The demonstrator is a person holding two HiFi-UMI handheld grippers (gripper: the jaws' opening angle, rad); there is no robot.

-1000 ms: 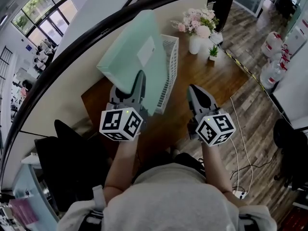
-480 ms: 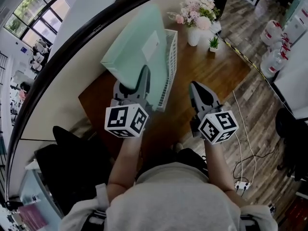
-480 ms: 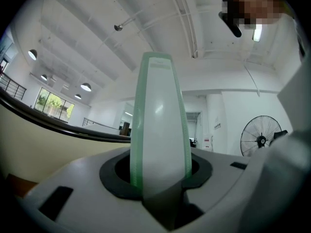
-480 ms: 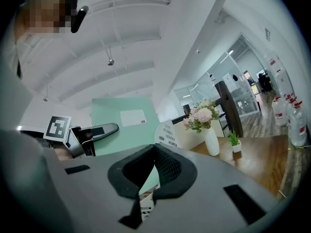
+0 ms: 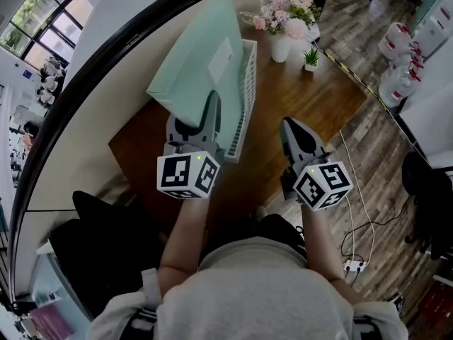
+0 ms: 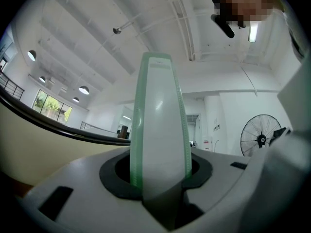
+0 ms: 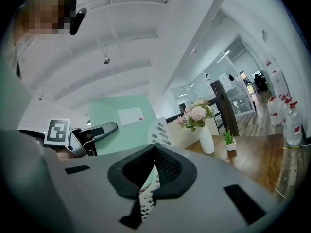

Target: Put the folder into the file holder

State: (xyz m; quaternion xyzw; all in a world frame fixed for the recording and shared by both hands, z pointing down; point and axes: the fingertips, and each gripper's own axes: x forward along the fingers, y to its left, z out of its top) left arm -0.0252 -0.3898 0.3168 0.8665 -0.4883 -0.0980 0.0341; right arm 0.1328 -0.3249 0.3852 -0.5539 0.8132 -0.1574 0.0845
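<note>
- Tabletop (image 5: 297, 98): brown wood, with a curved partition along its left side. The person's body cuts off its near edge in the head view.
- Folder (image 5: 195, 59): mint green with a white label, held up on edge over the left of the tabletop. Its near lower edge is in the left claw. It covers the file holder's left side, and I cannot tell whether its bottom is inside yet.
- File holder (image 5: 244, 98): white mesh, standing just right of the folder. Only its right wall and near end show.
- Left claw (image 5: 198, 115): forearm reaching straight out, pointing far. The jaws are clamped on the folder's edge, part open around its thickness. One jaw is hidden behind the sheet.
- Right claw (image 5: 294, 129): held out level to the right, apart from the folder. The jaws are closed together with nothing between them.
- Flower vase (image 5: 281, 47): white, at the far end of the tabletop, with a small potted plant (image 5: 310, 59) beside it.
</note>
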